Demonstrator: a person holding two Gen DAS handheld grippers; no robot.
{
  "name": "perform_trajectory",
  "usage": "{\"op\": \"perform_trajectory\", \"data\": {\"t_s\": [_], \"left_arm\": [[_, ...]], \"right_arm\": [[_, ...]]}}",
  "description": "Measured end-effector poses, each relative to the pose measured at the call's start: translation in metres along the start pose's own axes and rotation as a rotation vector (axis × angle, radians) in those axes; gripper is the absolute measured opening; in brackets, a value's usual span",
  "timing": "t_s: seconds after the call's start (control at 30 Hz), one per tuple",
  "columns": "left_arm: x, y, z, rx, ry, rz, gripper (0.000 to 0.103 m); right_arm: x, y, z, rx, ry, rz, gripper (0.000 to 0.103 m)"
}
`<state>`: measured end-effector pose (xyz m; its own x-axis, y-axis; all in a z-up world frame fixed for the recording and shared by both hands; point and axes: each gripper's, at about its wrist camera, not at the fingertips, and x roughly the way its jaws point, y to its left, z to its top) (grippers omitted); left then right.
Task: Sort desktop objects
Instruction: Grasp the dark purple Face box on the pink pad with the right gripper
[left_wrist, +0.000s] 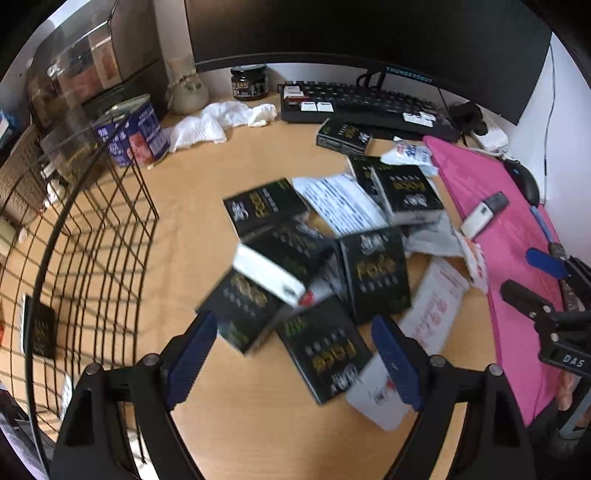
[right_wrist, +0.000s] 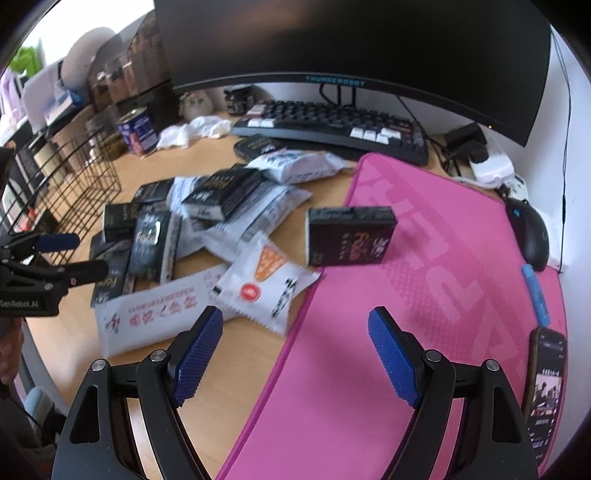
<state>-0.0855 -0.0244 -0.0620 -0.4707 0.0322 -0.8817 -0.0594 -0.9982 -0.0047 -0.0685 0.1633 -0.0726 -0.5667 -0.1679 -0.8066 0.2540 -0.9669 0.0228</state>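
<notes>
Jaws of the left gripper (left_wrist: 293, 360) stand apart, empty, above the pile of black boxes (left_wrist: 321, 273). Right gripper (right_wrist: 295, 350) jaws likewise apart, empty, over the pink mat (right_wrist: 424, 295). One black box (right_wrist: 351, 236) lies on the mat at twelve o'clock. Wire basket (left_wrist: 92, 236) at nine o'clock of the pile; keyboard (left_wrist: 369, 103) beyond.

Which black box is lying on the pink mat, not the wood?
The lone black box beyond the right gripper; the other boxes are piled on the bare desk.
</notes>
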Motion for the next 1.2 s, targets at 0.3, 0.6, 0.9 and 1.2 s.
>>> {"op": "perform_trajectory", "data": {"t_s": [0.3, 0.6, 0.9, 1.2], "left_arm": [[0.028, 0.012, 0.017, -0.013, 0.019, 0.037, 0.086], [0.043, 0.009, 0.028, 0.009, 0.031, 0.043, 0.086], [0.048, 0.01, 0.032, 0.013, 0.021, 0.034, 0.086], [0.055, 0.009, 0.032, 0.028, 0.044, 0.001, 0.064]], "right_arm": [[0.014, -0.018, 0.01, 0.027, 0.013, -0.025, 0.081], [0.034, -0.035, 0.021, 0.05, 0.018, -0.044, 0.081], [0.047, -0.035, 0.035, 0.036, 0.003, -0.036, 0.081], [0.058, -0.038, 0.043, 0.071, 0.006, 0.002, 0.081]]}}
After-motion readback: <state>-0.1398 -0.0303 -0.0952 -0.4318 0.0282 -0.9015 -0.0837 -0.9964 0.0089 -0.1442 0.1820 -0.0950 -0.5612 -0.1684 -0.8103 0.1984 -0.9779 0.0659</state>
